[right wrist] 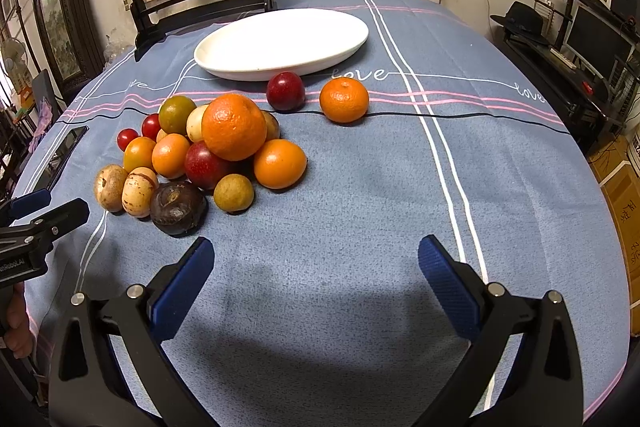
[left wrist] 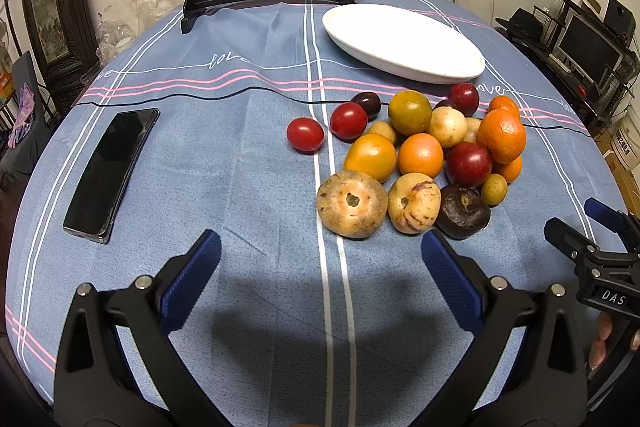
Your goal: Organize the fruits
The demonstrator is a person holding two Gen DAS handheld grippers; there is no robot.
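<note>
One blue tablecloth (right wrist: 360, 187), one white oval plate (right wrist: 280, 39) at the far side, one black phone (left wrist: 108, 171) left. One fruit heap (right wrist: 208, 155) near the plate: about eighteen pieces, some hidden behind others, exact count unclear. One mandarin (right wrist: 344, 99) and one red plum (right wrist: 285, 91) sit apart, just beside the plate. Left gripper (left wrist: 320, 251) and right gripper (right wrist: 316, 257) both spread wide, holding nothing, heap just ahead of them.
</note>
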